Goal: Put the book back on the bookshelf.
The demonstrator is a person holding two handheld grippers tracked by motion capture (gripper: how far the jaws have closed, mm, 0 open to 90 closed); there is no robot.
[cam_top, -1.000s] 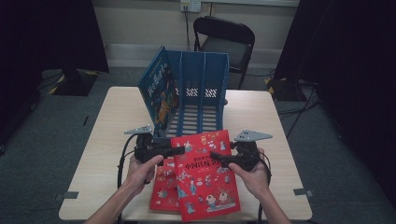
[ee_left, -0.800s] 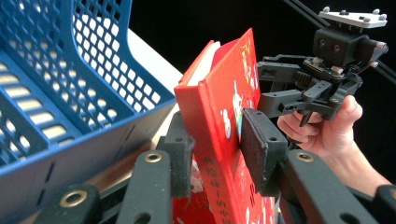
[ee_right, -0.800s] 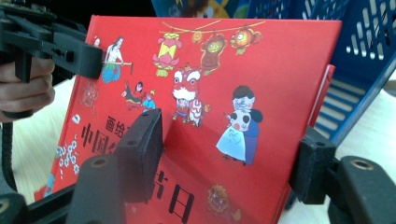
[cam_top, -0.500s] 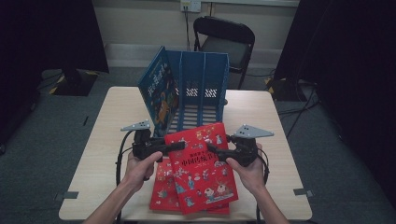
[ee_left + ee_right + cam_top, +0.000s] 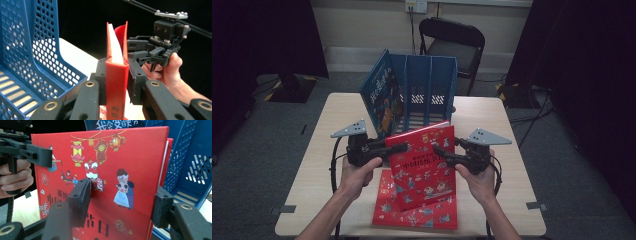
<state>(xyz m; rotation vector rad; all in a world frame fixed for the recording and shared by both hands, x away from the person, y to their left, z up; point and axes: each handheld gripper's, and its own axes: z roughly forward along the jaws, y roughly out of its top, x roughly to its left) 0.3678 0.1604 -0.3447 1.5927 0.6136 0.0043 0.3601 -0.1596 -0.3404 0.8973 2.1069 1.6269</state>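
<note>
The red book (image 5: pixel 424 165), clamped at its spine by the left gripper (image 5: pixel 399 147) while the right gripper (image 5: pixel 438 150) is spread open, could be twisted loose before the blue rack (image 5: pixel 427 90) is reached.

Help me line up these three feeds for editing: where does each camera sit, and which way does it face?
High view: above the person's side, looking forward and down at the table; both forearms show.
Left gripper view: on the left gripper, facing the red book spine-on; its jaws clamp it.
Right gripper view: on the right gripper, facing the book's cover; its jaws straddle an edge.
Shared: all show the book and the blue file rack.
</note>
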